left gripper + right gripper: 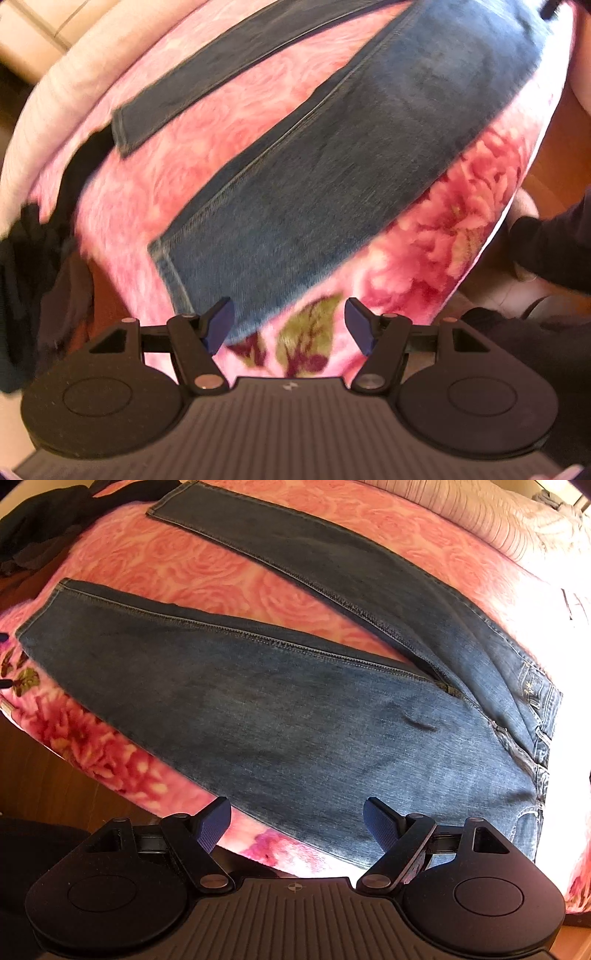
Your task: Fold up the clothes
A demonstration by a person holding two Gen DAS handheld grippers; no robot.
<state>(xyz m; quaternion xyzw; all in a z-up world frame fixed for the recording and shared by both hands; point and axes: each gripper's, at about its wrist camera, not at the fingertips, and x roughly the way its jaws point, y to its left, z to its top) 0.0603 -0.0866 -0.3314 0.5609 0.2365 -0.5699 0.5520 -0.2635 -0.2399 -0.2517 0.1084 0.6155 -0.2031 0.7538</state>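
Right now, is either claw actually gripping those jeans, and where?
Nothing is held. The left claw and right claw both stand open above the jeans, spread flat on the pink blanket.

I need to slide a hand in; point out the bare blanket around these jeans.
Bare blanket lies in the wedge between the two legs of the jeans, widest toward the cuffs. A narrow strip runs along the near edge. Dark clothes crowd the far corner.

Open tongs (290, 325) over jeans (332, 177)
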